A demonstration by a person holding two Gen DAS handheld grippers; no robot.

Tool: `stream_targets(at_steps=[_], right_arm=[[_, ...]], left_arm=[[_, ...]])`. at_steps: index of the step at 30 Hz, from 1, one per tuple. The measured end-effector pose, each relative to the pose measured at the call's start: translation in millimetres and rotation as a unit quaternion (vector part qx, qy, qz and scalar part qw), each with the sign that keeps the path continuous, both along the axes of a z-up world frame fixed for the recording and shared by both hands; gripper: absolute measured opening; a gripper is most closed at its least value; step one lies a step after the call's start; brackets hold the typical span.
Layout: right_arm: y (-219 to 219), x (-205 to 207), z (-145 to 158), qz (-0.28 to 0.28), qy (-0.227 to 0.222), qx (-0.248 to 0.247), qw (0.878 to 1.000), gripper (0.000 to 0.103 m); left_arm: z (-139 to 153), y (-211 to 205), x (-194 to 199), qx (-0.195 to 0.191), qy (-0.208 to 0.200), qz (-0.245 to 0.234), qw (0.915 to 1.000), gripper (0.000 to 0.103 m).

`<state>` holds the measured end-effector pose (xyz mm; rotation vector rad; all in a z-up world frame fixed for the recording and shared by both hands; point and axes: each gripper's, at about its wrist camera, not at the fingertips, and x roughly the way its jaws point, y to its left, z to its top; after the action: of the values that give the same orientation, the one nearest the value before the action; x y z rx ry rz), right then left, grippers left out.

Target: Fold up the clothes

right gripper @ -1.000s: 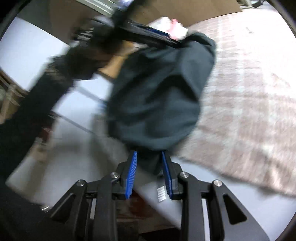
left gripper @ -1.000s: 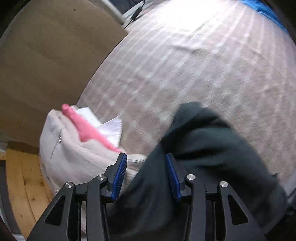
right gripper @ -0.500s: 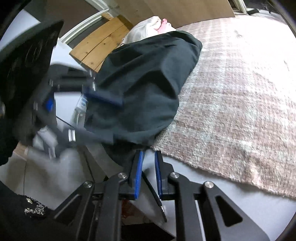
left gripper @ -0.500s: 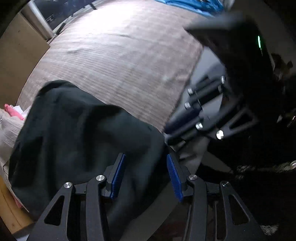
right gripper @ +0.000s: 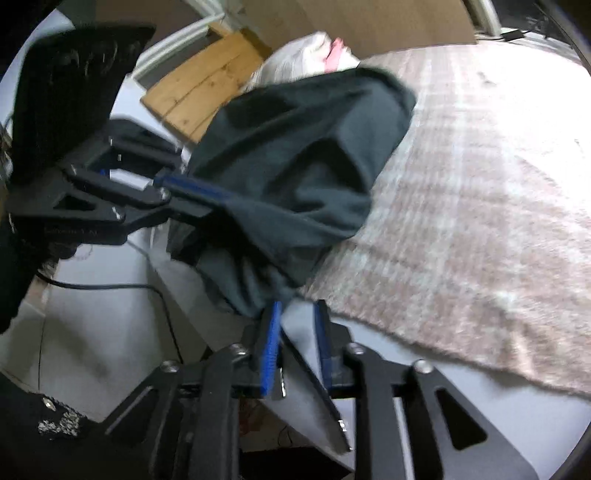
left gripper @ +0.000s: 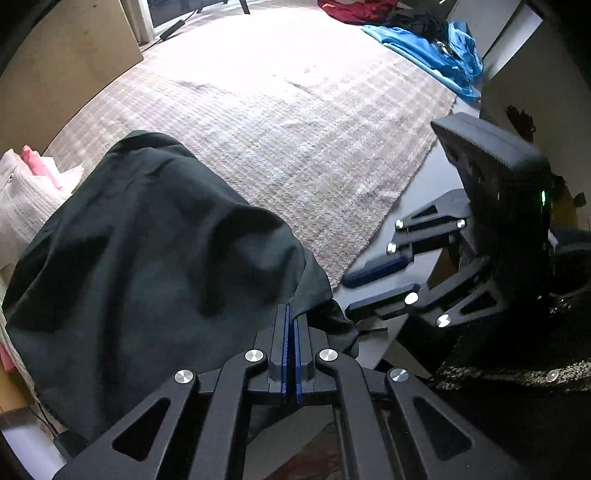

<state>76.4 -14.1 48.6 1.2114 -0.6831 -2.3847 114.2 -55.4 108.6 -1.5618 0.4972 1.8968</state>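
A dark green garment (left gripper: 147, 258) lies bunched at the near left edge of a pinkish woven rug (left gripper: 295, 110); it also shows in the right wrist view (right gripper: 295, 166). My left gripper (left gripper: 290, 314) is shut on the garment's near edge; it also shows in the right wrist view (right gripper: 192, 192). My right gripper (right gripper: 295, 314) is open, its jaws apart just beside the garment's hanging corner, holding nothing; it also shows in the left wrist view (left gripper: 376, 284).
A folded cream garment with a pink one (left gripper: 29, 173) lies at the far left of the rug. Blue clothes (left gripper: 432, 51) and red clothes (left gripper: 354, 7) lie at the rug's far right. A brown board (left gripper: 55, 66) stands behind. A wooden panel (right gripper: 203, 85) and a cable (right gripper: 110, 286) lie nearby.
My left gripper closed on the dark garment's edge. My right gripper, shut on the garment half a second ago, opened and let it go. The garment stayed bunched on the rug's edge.
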Motion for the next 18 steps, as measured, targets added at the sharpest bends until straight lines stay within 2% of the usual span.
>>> stream_targets(at_steps=[6, 11, 13, 18], right_arm=[[1, -19, -4, -0.004, -0.008, -0.089, 0.996, 0.026], [-7, -24, -1, -0.029, -0.004, -0.041, 0.999, 0.026], [0, -17, 4, -0.043, 0.007, -0.030, 0.999, 0.026], [20, -9, 11, -0.082, 0.022, -0.036, 0.996, 0.024]], left_arm=[[-7, 2, -4, -0.010, 0.003, -0.012, 0.9999, 0.002], [-12, 6, -3, -0.005, -0.010, -0.017, 0.9998, 0.002], [-11, 8, -1, -0.002, -0.013, -0.026, 0.9996, 0.007], [-4, -7, -2, -0.006, -0.004, -0.011, 0.9999, 0.008]])
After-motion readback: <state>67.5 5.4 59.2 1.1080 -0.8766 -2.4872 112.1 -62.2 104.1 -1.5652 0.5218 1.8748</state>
